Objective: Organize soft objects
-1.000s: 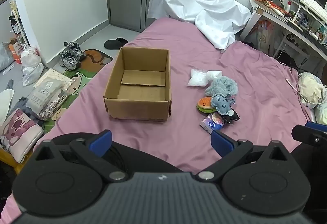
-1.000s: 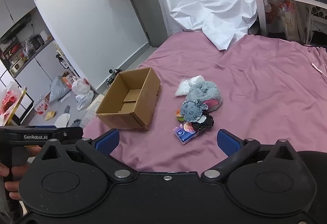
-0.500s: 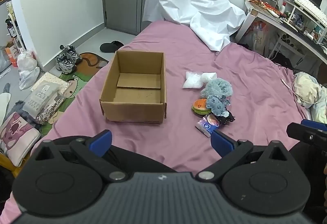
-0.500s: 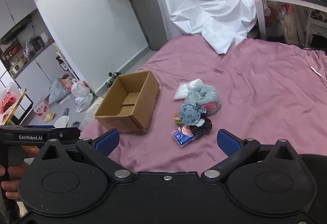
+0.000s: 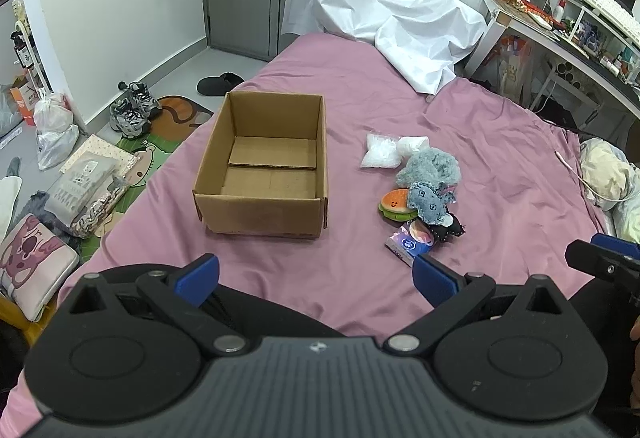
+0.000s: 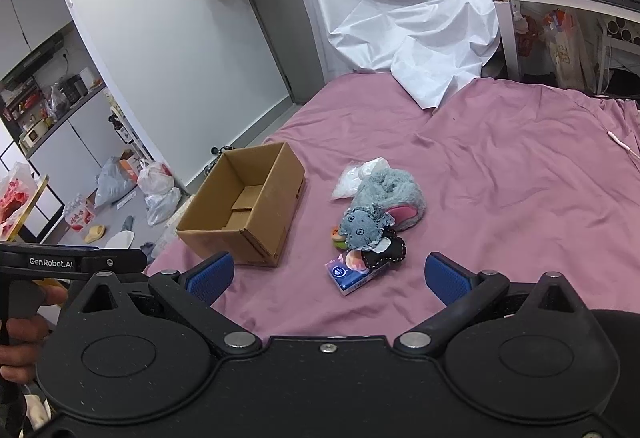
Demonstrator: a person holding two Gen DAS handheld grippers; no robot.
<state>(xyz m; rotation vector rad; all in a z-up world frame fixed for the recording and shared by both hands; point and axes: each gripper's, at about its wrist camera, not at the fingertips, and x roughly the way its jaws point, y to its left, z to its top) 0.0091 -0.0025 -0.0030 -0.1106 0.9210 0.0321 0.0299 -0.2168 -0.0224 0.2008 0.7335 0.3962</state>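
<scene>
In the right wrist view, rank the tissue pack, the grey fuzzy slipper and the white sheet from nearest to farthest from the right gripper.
1. Tissue pack: just ahead, between the open fingers of the right gripper.
2. Grey fuzzy slipper: mid-bed, behind the toy pile.
3. White sheet: draped at the bed's far end.

"genrobot.ai" in white letters on the black left gripper's body [image 6: 68,262], right wrist view; no other text legible.

Soft toys [image 5: 426,194] heaped on bed, open cardboard box [image 5: 262,168] beside

Right tool [image 6: 326,274] gapes above toy pile [image 6: 370,226] beside cardboard box [image 6: 244,204].
</scene>
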